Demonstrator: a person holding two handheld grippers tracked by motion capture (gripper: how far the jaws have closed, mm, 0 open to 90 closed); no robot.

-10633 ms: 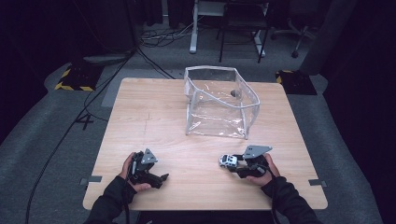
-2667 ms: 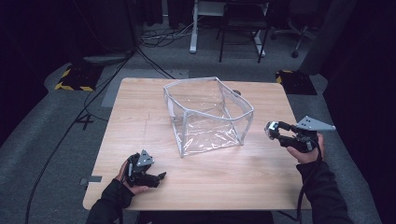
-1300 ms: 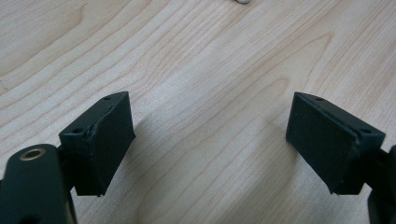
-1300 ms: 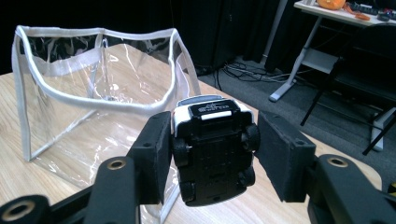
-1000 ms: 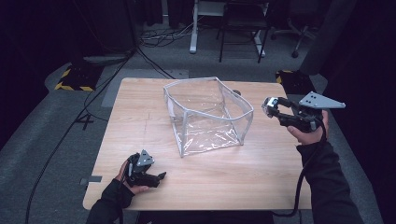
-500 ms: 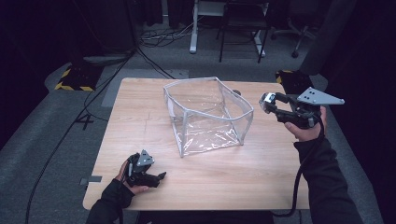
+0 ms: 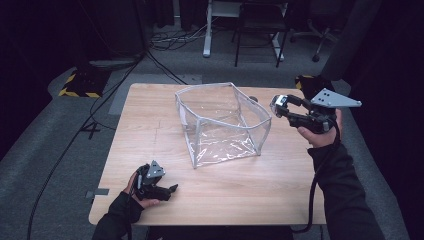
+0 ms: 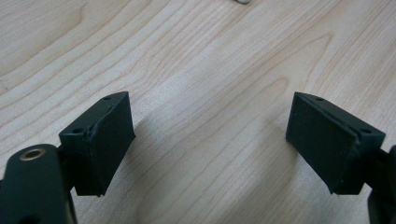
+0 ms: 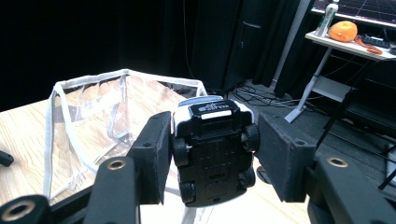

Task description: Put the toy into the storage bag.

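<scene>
A clear plastic bag (image 7: 222, 125) with white edging stands open in the middle of the wooden table (image 7: 150, 125). My right gripper (image 7: 281, 106) is raised just right of the bag's rim, shut on a small toy car (image 7: 278, 102). In the right gripper view the toy car (image 9: 212, 144) shows its black underside and wheels between the pads, with the bag (image 9: 88, 116) behind and to the left. My left gripper (image 7: 167, 190) rests near the table's front left edge, open. In the left gripper view its jaws stand wide apart over bare wood, left gripper (image 8: 210, 154) empty.
A small dark object (image 7: 253, 99) lies on the table behind the bag. Cables and a desk frame (image 7: 240, 30) are on the floor beyond the far edge. A side table with an orange object (image 9: 342, 31) stands off to the right.
My right gripper with the toy car has risen slightly and moved left toward the bag's rim. The left gripper and the bag have stayed put.
</scene>
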